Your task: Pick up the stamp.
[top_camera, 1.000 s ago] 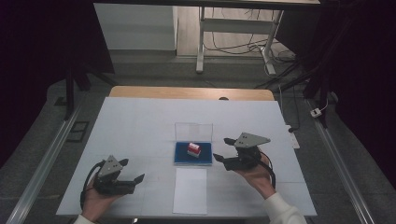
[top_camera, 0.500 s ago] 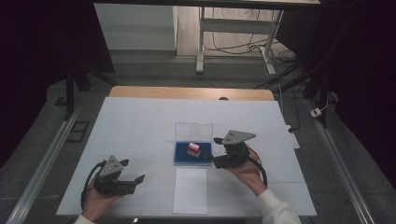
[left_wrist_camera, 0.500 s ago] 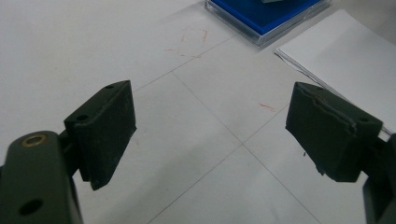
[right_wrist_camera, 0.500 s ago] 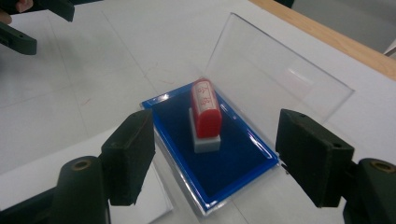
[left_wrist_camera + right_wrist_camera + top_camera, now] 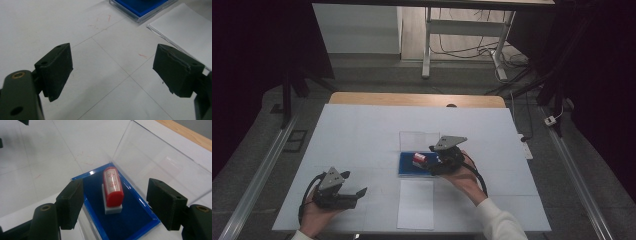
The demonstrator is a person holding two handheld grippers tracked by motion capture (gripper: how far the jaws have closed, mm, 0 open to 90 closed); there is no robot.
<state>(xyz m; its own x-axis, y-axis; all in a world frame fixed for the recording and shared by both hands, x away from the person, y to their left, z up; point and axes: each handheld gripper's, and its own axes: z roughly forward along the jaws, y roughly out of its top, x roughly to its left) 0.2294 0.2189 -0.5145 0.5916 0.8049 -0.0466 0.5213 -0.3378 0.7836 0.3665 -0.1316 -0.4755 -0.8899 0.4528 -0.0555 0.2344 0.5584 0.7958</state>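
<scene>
While the right tool (image 5: 113, 202) hangs over the open case with its jaws spread to either side of the red stamp (image 5: 113, 187), nothing is pinched yet: the pads stand clear of the stamp on both sides, though the jaws have just been closing a little. The stamp lies on its side on the blue pad (image 5: 130, 217) of the case, its pale base toward the tool, and the clear lid (image 5: 160, 162) stands tilted open behind it. In the high view the right tool (image 5: 432, 161) sits at the case's right end, just beside the stamp (image 5: 418, 159).

The step in hand looks like the reach for the stamp. The next move calls for lowering the jaws along the stamp's two long sides and pressing them in without catching the blue rim or the lid.

The left tool (image 5: 358, 194) rests low on the white bench (image 5: 357, 130) with its jaws wide apart and empty, well apart from the case. A white sheet of paper (image 5: 416, 204) lies in front of the case, likely waiting for the print.
</scene>
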